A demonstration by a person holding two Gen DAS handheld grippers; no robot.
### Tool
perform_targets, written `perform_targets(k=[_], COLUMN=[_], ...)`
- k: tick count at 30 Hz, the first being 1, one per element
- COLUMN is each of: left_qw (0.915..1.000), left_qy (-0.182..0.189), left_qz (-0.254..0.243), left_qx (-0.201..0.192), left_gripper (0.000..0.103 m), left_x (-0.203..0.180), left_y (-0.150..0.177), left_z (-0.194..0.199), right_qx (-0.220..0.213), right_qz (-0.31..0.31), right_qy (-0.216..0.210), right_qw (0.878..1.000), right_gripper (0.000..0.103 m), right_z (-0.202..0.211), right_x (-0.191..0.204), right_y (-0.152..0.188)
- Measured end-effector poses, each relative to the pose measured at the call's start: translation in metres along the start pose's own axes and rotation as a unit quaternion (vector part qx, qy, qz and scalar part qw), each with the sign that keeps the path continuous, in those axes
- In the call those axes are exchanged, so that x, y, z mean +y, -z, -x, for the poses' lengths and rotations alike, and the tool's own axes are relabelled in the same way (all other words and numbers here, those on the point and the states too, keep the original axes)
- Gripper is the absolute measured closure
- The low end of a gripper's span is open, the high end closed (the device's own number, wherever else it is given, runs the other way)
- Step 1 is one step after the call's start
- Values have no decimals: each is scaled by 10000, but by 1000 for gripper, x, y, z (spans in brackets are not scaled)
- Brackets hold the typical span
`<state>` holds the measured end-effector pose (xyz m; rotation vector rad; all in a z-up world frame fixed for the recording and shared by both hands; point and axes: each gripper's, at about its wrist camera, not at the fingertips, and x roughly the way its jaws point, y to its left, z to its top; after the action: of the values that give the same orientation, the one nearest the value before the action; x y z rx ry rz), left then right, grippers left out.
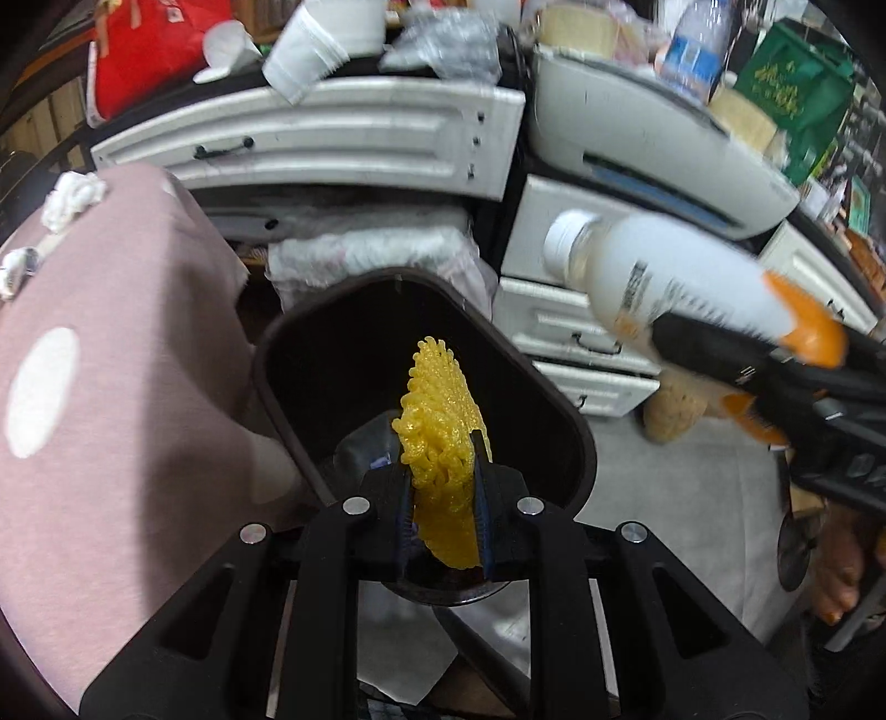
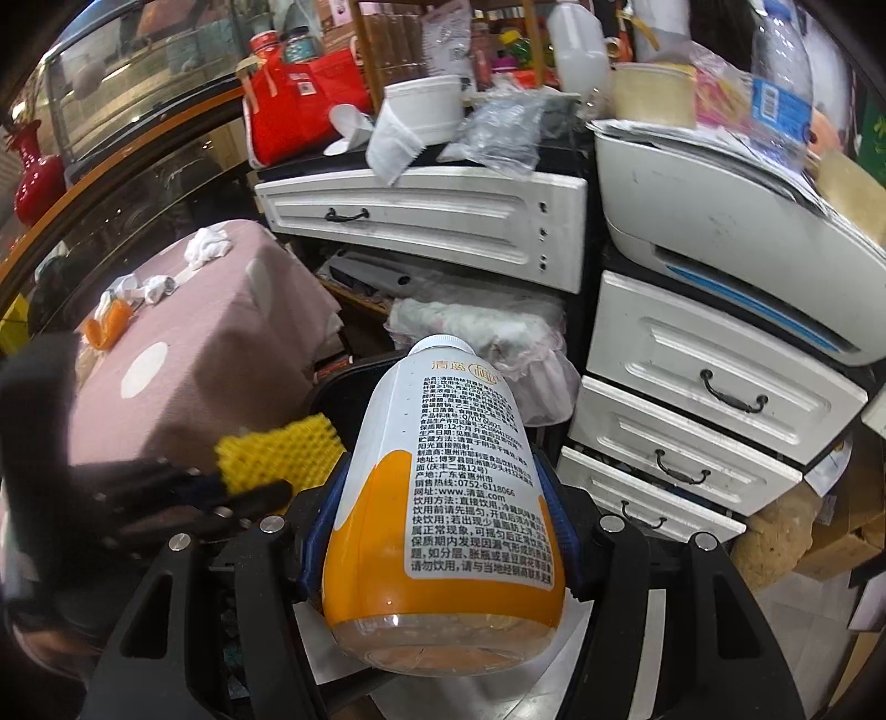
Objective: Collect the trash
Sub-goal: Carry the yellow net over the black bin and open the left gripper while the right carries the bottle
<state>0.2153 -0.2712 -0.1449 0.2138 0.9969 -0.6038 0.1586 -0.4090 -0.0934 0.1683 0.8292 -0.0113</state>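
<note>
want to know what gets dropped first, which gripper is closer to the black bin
Left. The left gripper, holding the yellow mesh piece, is right over the black bin. The right gripper, with the bottle, is off to its side.

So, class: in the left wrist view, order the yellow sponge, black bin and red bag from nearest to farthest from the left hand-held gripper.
1. Yellow sponge, clamped in the left hand-held gripper.
2. Black bin, just beyond.
3. Red bag, top left, farthest.

Left hand-held gripper [image 1: 443, 493] narrowly clamped, right hand-held gripper [image 2: 443, 531] half-spread, gripping
</note>
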Motion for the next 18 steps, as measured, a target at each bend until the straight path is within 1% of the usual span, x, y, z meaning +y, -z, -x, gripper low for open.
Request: perform_targets(k=[8, 10, 11, 12, 13, 14, 15, 18], left_qw=[9992, 9988, 9986, 9985, 9986, 9988, 9989, 9989], left_qy=[-79, -82, -108, -145, -167, -179, -195, -228], left_qz=[-48, -89, -111, -130, -143, -147, -150, -173], left_qx=[384, 478, 507, 509, 480, 430, 392, 368], left_gripper=[83, 76, 63, 47, 38, 25, 22, 21], left_x=[-3, -4, -4, -5, -5, -6, -6, -8], left_y=[3, 5, 3, 3, 4, 5, 5, 6], left_z=[-36, -42, -45, -46, -47, -46, -44, -39], right_qx=[75, 90, 100, 106, 110, 114, 122, 147], right_qz=[-55, -67, -71, -71, -71, -72, -75, -113], right_qy=[16, 24, 24, 33, 46, 69, 89, 124], right_qw=[10000, 9999, 9999, 9999, 9999, 9999, 9999, 9998], right_gripper=[42, 42, 42, 42, 42, 42, 42, 42], right_z=[-5, -7, -8, -9, -10, -11, -12, -14], right_x=[-8, -9, -9, -10, -11, -12, -13, -17], right_y=[3, 3, 3, 3, 4, 4, 4, 5])
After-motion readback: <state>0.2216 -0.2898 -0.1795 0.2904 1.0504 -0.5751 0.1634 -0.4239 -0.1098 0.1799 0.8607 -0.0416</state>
